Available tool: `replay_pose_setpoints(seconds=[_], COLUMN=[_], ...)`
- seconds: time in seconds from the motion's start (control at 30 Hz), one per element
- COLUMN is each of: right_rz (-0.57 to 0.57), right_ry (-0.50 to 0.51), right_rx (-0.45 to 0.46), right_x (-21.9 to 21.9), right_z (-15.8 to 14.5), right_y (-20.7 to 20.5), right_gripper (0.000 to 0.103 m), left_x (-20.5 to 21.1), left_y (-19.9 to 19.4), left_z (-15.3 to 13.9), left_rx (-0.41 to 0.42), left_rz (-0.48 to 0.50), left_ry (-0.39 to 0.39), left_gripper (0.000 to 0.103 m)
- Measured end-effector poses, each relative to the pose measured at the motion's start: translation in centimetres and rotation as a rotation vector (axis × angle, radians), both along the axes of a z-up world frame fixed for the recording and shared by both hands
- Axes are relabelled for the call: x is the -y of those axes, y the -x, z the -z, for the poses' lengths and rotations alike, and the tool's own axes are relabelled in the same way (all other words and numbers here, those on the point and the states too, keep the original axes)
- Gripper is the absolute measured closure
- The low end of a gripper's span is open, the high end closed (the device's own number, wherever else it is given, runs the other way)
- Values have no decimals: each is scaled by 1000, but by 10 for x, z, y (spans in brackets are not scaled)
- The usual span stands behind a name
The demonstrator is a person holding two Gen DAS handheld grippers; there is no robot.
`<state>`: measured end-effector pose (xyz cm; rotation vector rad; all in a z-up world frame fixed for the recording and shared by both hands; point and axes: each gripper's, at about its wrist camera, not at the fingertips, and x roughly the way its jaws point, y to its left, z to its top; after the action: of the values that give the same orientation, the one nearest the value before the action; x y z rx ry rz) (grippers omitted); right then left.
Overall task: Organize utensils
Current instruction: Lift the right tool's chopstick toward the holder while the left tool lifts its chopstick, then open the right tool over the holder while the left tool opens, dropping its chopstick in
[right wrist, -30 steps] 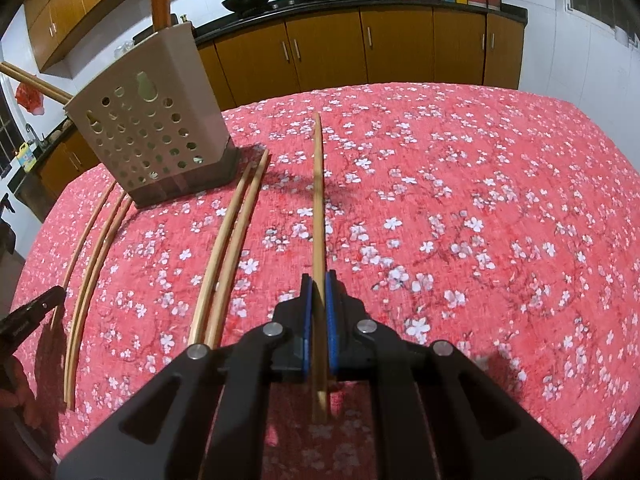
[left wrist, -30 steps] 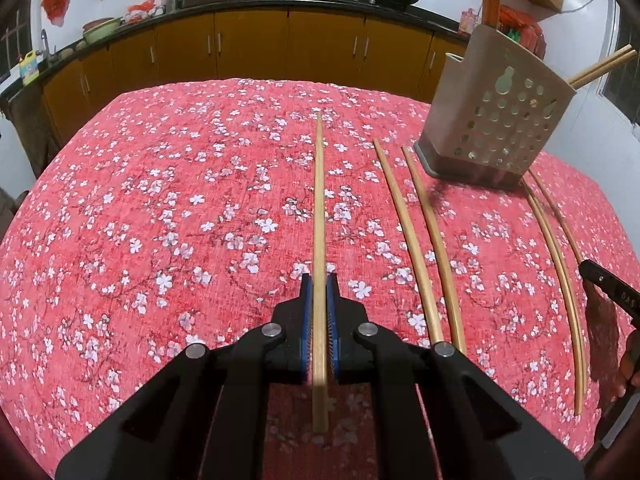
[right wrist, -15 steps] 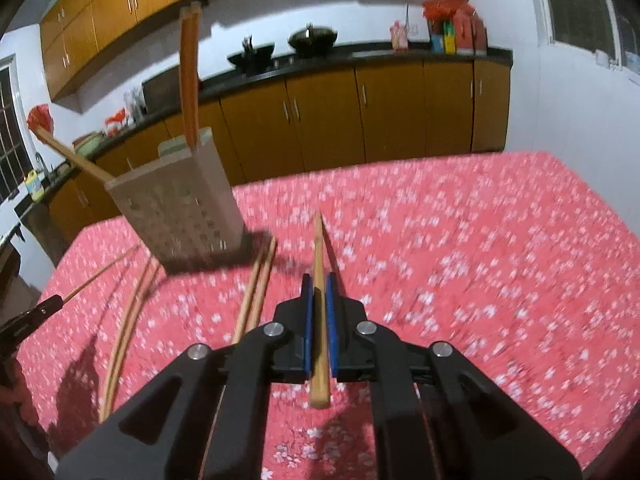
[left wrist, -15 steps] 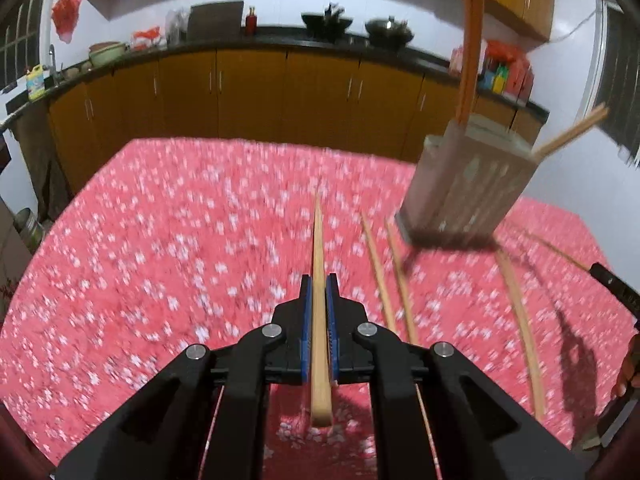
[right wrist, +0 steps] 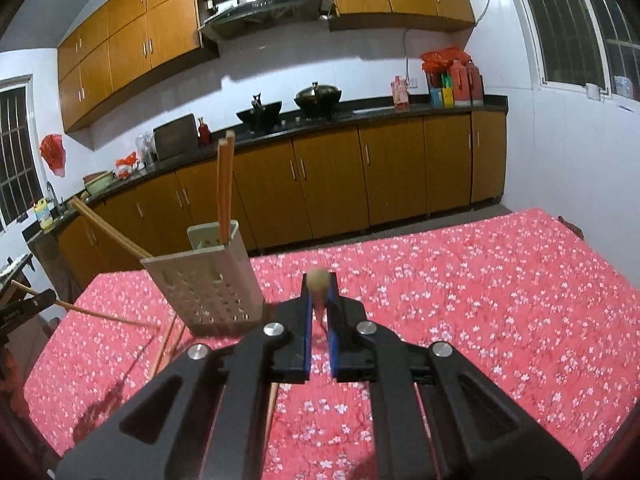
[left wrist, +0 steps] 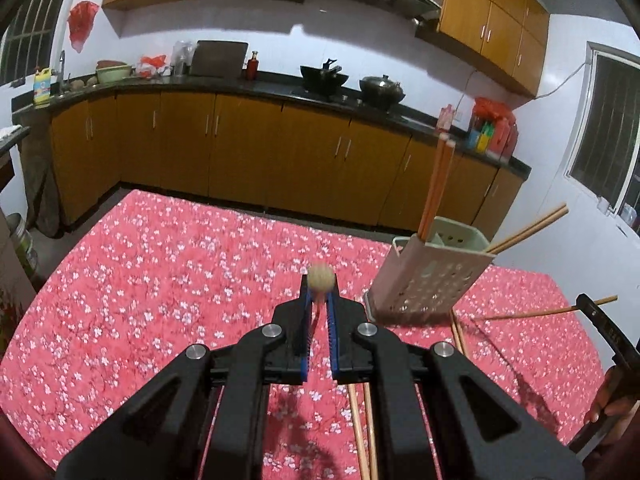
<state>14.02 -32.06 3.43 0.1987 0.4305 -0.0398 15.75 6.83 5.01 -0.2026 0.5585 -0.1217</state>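
Left gripper (left wrist: 319, 300): our jaws are clamped almost fully together on one chopstick (left wrist: 320, 277), which points nearly straight at the lens, so we mostly see its blunt round end. Right gripper (right wrist: 319, 300): same picture, pinched tight on a second chopstick (right wrist: 318, 280), also end-on to its camera. In the left view we can see the other stick held out sideways near the right edge, so both are clear of the red floral tablecloth (left wrist: 160, 280). The perforated holder (left wrist: 428, 280) stands upright on the cloth, just right of the left gripper and left of the right one, with a pair of sticks upright in one compartment and another pair leaning out over the rim. Four or so loose chopsticks (left wrist: 362, 432) lie on the cloth in front of the holder and beside it. Risks, as we judge them: each stick is gripped near one end, so the long free part can pivot in the pads if it snags the rim. End-on, we can't read stick tilt well, so we could miss the compartment or hit the divider. The leaning pair sticks out toward the right gripper's side; a clash could flick them out. The holder looks light, so a sideways push on its wall could tip it. Both grippers converging on one opening could cross sticks.
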Motion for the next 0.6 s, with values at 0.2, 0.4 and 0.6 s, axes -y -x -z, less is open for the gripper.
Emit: replay_pose_setpoints(seconds=[0.2,0.4,0.6], right_rz=[-40,-129,-186], right_ry=[-11,-43,-35], right_rx=[73,165,283], right_x=[-3,-13,-39], right_z=[-36,-79,-116], right_y=[8,17,14], right_gripper=[95,95,95], left_x=[4,15,44], left_y=[4,10,7], left_z=[-21,-48,-79], left_rx=[48,112,193], left_rz=[25,74,126], left_ry=[9,22,20], left_gripper=[96,96,96])
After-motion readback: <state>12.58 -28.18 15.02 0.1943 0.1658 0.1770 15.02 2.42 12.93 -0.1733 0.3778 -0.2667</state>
